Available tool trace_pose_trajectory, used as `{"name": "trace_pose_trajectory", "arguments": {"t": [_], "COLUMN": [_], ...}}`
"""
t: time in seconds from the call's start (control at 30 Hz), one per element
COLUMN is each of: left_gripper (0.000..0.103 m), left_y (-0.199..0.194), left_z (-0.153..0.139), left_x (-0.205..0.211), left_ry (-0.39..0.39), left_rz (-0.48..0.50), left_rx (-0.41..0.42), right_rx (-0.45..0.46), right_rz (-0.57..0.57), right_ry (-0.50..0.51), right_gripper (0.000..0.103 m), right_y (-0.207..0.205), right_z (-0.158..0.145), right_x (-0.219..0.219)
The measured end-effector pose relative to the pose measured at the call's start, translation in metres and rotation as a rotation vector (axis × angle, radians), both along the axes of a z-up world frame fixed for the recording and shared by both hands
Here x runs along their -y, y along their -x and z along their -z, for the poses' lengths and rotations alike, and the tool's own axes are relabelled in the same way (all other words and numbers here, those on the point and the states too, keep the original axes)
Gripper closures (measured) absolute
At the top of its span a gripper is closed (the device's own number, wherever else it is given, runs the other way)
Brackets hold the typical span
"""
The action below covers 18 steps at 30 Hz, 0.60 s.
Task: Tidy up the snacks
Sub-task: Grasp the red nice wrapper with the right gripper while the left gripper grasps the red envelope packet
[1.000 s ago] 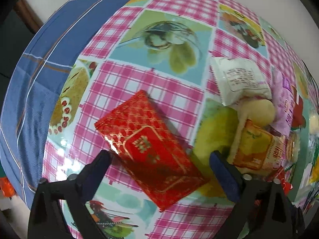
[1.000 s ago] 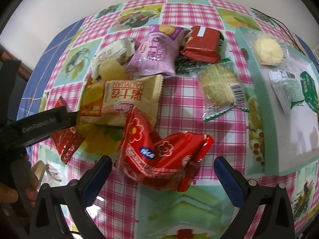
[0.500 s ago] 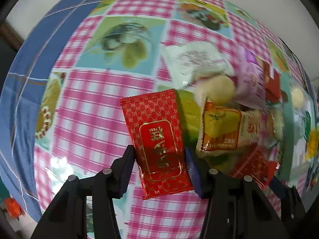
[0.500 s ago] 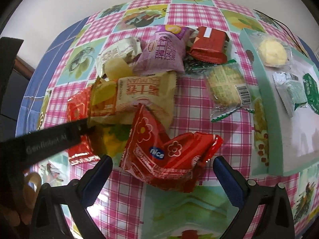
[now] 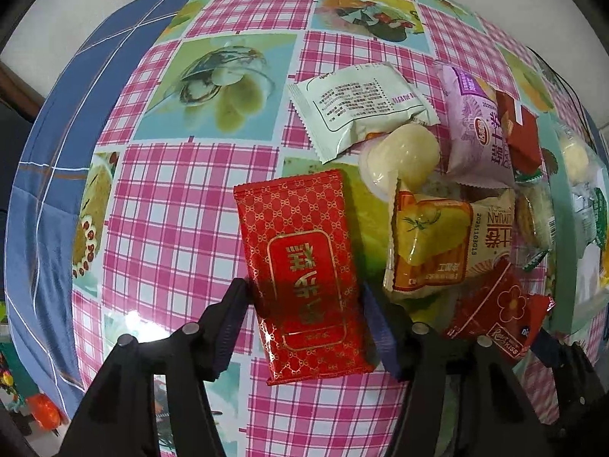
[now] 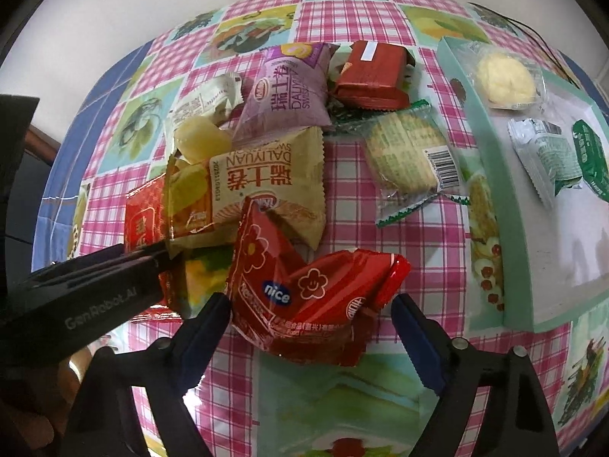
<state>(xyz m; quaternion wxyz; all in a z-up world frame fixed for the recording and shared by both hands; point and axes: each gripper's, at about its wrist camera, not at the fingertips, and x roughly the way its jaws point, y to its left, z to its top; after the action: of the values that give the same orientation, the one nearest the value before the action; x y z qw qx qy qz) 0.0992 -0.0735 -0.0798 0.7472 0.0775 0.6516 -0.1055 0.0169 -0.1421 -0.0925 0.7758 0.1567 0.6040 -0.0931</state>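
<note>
Left wrist view: the left gripper (image 5: 304, 304) points down at the table, jaws opening, the red gold-patterned packet (image 5: 300, 266) between its fingers. The left pad seems to touch the packet's edge; a thin gap shows at the right pad, so a firm grip cannot be confirmed. The packet's lower end is partly shadowed, its lettering half legible.

Right wrist view: the right gripper (image 6: 310, 327) has its jaws closing around the crumpled red "nice" bag (image 6: 312, 297). The left pad sits at the bag's edge and the right pad stands just beside it; contact is unclear. The left gripper's black body cuts in from the left and covers most of the red gold-patterned packet there.

The snack pile is tight and overlapping: the beige roll pack (image 6: 266, 186) lies on the yellow round cake (image 6: 201, 139), the white packet (image 5: 361, 108) is half buried, and the purple pack (image 6: 289, 87) touches the red-brown pack (image 6: 371, 76). The clear-wrapped cracker (image 6: 411, 160) lies apart, near the mint tray (image 6: 491, 175).

Open tablecloth (image 5: 182, 198) lies left of the pile, out to the blue edge. The tray is cut off at the frame; it holds three items: one pale round cake (image 6: 502, 80), two green-white packets, one clipped by the edge.

Count outside the tray: eight packets.
</note>
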Motion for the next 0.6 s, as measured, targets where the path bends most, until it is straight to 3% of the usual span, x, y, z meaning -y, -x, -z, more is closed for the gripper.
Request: {"name": "trace_pose_trajectory", "arguments": {"t": [0.1,0.27,0.6], "left_gripper": [0.041,0.053,0.056], "left_y": [-0.001,-0.004,-0.014], "left_z": [0.007,0.006,0.005], "left_x": [-0.005,-0.021,-0.049], "left_ry": [0.001,0.004,0.079], "left_rz": [-0.007,-0.025,-0.113], "left_rx": [-0.001,0.003,-0.021], "right_rx": [0.001,0.009,0.034], "right_rz": [0.003,0.014,0.01], "right_ry": [-0.007,-0.017,-0.056], "right_gripper": [0.016,0.029,0.037], "right_y": [0.002,0.006,0.017], "right_z": [0.0,-0.006,-0.019], "right_x": [0.003,0.01,0.018]}}
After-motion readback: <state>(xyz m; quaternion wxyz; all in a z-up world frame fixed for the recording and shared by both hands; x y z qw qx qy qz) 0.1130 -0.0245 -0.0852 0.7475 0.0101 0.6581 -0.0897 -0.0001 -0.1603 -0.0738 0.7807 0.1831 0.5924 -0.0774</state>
